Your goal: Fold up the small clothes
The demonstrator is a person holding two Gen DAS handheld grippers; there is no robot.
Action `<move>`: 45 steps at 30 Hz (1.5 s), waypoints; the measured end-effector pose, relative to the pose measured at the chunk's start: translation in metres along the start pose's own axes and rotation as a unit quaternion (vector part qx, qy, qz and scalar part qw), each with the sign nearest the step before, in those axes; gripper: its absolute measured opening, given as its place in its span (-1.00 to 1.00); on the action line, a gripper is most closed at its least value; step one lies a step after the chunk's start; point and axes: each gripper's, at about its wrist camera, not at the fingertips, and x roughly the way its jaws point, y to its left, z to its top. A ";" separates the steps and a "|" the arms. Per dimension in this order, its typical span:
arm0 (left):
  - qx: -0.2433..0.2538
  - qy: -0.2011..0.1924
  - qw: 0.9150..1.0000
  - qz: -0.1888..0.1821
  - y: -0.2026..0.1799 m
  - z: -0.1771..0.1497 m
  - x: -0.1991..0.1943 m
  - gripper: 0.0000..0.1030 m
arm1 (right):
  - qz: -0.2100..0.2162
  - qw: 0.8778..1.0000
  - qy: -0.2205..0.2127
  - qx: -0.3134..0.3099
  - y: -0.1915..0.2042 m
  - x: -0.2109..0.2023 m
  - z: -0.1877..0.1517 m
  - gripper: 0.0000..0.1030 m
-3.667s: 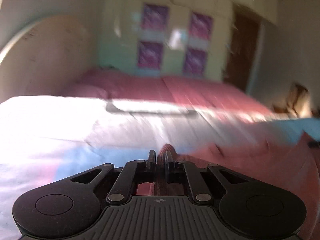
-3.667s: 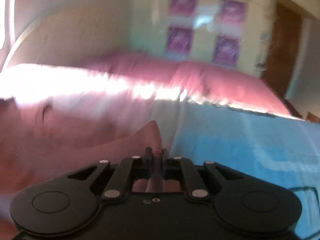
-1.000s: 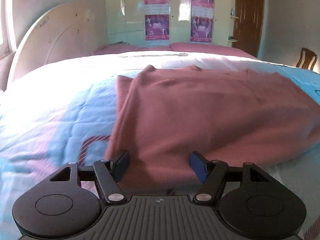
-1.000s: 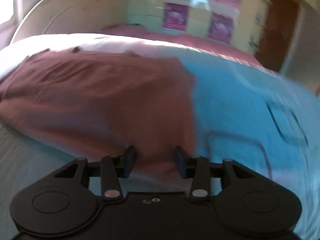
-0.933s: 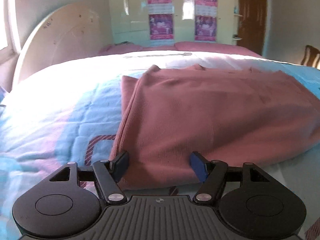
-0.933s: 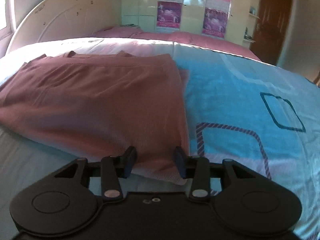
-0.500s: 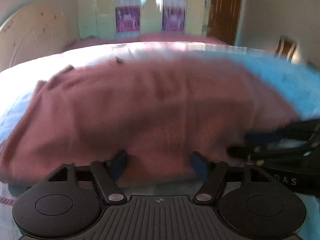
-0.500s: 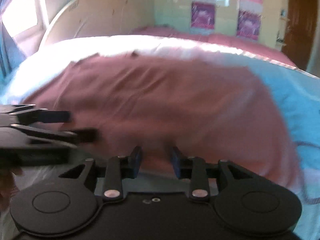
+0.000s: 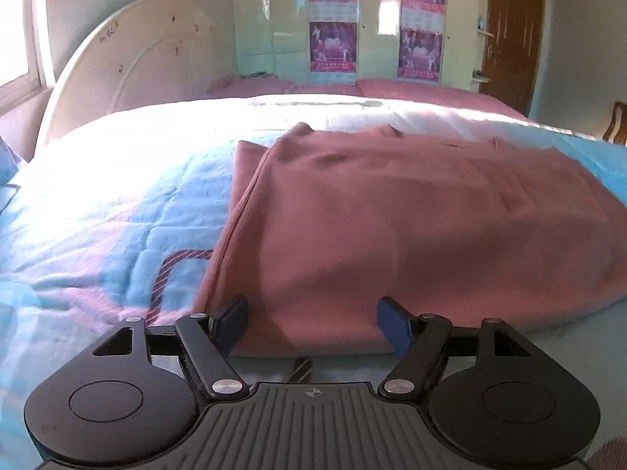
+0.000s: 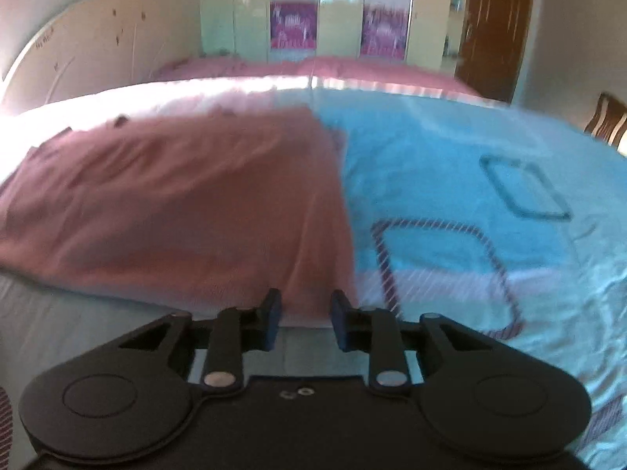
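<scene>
A dusty-pink garment (image 9: 411, 227) is being shown lying folded flat on a light blue bedspread (image 9: 98, 235), with its near edge just in front of both tools. The left gripper (image 9: 313, 323) is being held with its jaws spread wide, nothing being gripped between them, at the garment's near left corner. The right gripper (image 10: 305, 319) is being held with a narrower gap between its jaws, also empty, near the garment's (image 10: 176, 203) near right corner beside a striped square outline (image 10: 443, 274) on the bedspread (image 10: 450, 164). A rounded cream headboard (image 9: 145, 74) and a wardrobe with purple posters (image 9: 333, 45) are being seen behind the bed.
</scene>
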 end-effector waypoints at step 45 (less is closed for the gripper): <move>-0.168 -0.005 0.986 0.010 0.082 -0.029 -0.052 0.69 | -0.004 1.000 0.011 0.006 0.000 0.004 0.004 -0.06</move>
